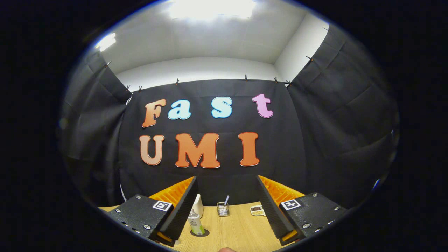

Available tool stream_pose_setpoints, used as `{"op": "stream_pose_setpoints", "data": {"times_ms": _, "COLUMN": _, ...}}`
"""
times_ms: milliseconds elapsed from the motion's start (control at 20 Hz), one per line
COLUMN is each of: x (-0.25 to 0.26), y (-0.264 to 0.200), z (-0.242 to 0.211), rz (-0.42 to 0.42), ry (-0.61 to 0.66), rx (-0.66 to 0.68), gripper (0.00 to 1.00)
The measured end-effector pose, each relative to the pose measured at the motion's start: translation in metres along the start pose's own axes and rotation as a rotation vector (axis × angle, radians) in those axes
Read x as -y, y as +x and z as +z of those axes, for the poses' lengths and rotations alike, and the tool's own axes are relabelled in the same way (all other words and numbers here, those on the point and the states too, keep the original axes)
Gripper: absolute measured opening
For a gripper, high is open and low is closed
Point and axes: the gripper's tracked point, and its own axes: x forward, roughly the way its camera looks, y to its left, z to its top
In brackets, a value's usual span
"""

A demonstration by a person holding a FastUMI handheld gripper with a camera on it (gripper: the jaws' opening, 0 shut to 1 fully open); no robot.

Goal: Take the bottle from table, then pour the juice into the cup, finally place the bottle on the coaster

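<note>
A small bottle (195, 222) with a white cap and a green label stands upright on a dark round coaster (201, 233) on the wooden table (238, 231). It is just inside the left finger (182, 210), low and near its base. Behind the bottle, a white cup (199, 204) is partly hidden by that finger. My gripper (226, 180) is open and wide, raised above the table, with nothing between its fingers. The bottle touches neither finger.
A small wire-mesh holder (223, 209) with a stick in it stands mid-table beyond the fingers. A small flat dish (257, 210) with brown contents lies beside the right finger. Black cloth walls close the booth behind and at both sides.
</note>
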Motion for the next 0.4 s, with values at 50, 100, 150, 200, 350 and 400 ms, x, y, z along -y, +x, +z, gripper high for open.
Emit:
{"op": "stream_pose_setpoints", "data": {"times_ms": 50, "x": -0.0014, "y": -0.0001, "z": 0.0009, "rz": 0.001, "ry": 0.004, "rx": -0.002, "gripper": 0.97}}
{"op": "stream_pose_setpoints", "data": {"times_ms": 100, "x": -0.0026, "y": 0.0006, "z": 0.0013, "rz": 0.001, "ry": 0.001, "rx": 0.000, "gripper": 0.97}}
{"op": "stream_pose_setpoints", "data": {"times_ms": 150, "x": -0.0015, "y": -0.0008, "z": 0.0023, "rz": -0.006, "ry": -0.005, "rx": 0.001, "gripper": 0.97}}
{"op": "stream_pose_setpoints", "data": {"times_ms": 200, "x": -0.0004, "y": -0.0002, "z": 0.0025, "rz": -0.014, "ry": -0.016, "rx": 0.004, "gripper": 0.97}}
{"op": "stream_pose_setpoints", "data": {"times_ms": 350, "x": -0.0038, "y": -0.0021, "z": -0.0005, "rz": -0.011, "ry": -0.033, "rx": -0.007, "gripper": 0.97}}
{"op": "stream_pose_setpoints", "data": {"times_ms": 400, "x": -0.0060, "y": -0.0026, "z": -0.0011, "rz": -0.006, "ry": -0.034, "rx": -0.010, "gripper": 0.97}}
